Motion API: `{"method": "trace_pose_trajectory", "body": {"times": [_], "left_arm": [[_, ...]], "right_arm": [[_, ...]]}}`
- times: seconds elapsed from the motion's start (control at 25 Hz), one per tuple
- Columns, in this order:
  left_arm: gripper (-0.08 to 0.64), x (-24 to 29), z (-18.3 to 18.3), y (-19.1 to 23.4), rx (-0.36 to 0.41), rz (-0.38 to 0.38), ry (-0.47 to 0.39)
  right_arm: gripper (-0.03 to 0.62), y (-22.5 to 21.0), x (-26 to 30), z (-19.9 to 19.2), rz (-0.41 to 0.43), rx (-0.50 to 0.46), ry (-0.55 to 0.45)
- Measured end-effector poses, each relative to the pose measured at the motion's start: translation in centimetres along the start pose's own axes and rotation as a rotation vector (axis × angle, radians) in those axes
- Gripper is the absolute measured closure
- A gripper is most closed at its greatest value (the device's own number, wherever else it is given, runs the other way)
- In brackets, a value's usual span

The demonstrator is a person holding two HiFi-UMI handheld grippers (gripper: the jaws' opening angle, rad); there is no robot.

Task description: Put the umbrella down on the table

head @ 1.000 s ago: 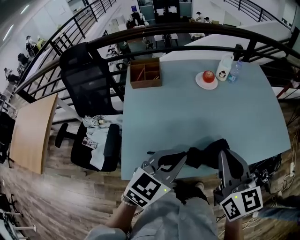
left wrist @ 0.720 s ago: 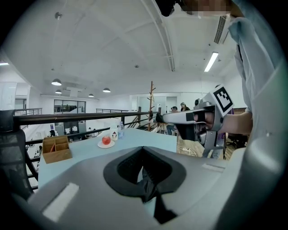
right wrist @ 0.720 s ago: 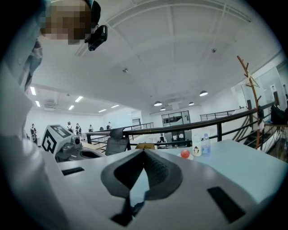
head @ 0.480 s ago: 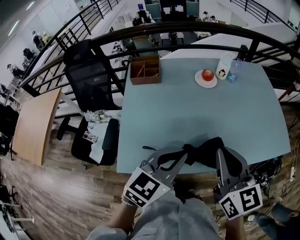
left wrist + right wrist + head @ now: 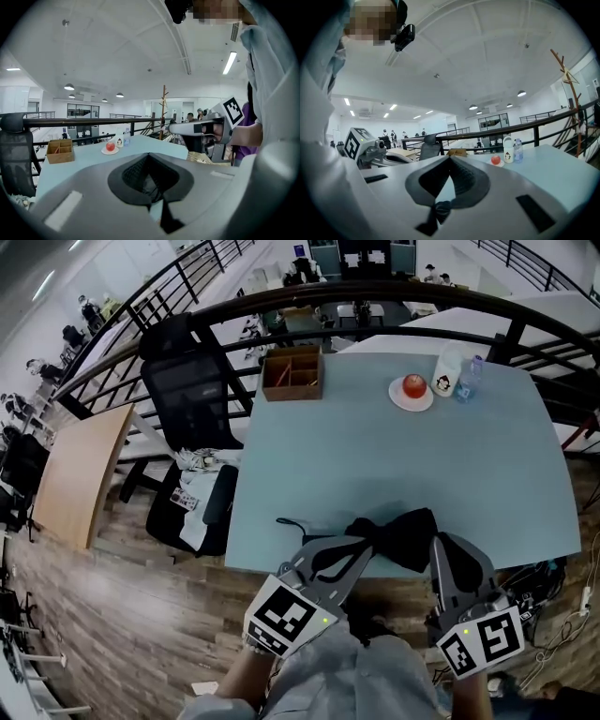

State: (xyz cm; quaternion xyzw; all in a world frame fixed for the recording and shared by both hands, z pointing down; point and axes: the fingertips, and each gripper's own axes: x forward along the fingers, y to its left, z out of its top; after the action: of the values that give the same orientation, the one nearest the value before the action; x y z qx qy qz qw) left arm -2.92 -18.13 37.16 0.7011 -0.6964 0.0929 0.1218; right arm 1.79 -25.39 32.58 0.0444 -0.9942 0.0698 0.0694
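A folded black umbrella (image 5: 398,532) is over the near edge of the light blue table (image 5: 375,456), its thin strap (image 5: 292,521) trailing left. My left gripper (image 5: 361,547) is shut on the umbrella's left end. My right gripper (image 5: 439,542) is shut on its right end. In the left gripper view the left gripper (image 5: 149,154) has its jaws together, with dark fabric (image 5: 165,220) pinched low between them. The right gripper (image 5: 450,157) in the right gripper view likewise pinches a black knot of fabric (image 5: 439,210). Whether the umbrella rests on the table I cannot tell.
At the table's far side stand a wooden box (image 5: 292,374), a plate with a red apple (image 5: 414,385), a white bottle (image 5: 448,371) and a water bottle (image 5: 469,379). A black office chair (image 5: 192,409) stands to the left. A dark railing (image 5: 375,301) runs behind.
Both grippers have moved a little farther in over the table's near edge, carrying the umbrella with them. The strap now reaches farther left. Both stay shut.
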Motion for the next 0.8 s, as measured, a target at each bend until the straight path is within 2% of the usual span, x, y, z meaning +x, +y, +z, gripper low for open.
{"method": "trace_pose_trajectory", "body": {"times": [0.36,0.8], "left_arm": [[0.555,-0.9,-0.2,-1.9,-0.029,0.083,-0.006],[0.555,-2.0,-0.3,-2.2,-0.05,0.156,-0.017]], "right_arm": [[0.595,0.3,-1.7,-0.3,0.075,-0.007,0.008],[0.595,0.6,-2.0,-0.2,0.143,-0.022,0.004]]}}
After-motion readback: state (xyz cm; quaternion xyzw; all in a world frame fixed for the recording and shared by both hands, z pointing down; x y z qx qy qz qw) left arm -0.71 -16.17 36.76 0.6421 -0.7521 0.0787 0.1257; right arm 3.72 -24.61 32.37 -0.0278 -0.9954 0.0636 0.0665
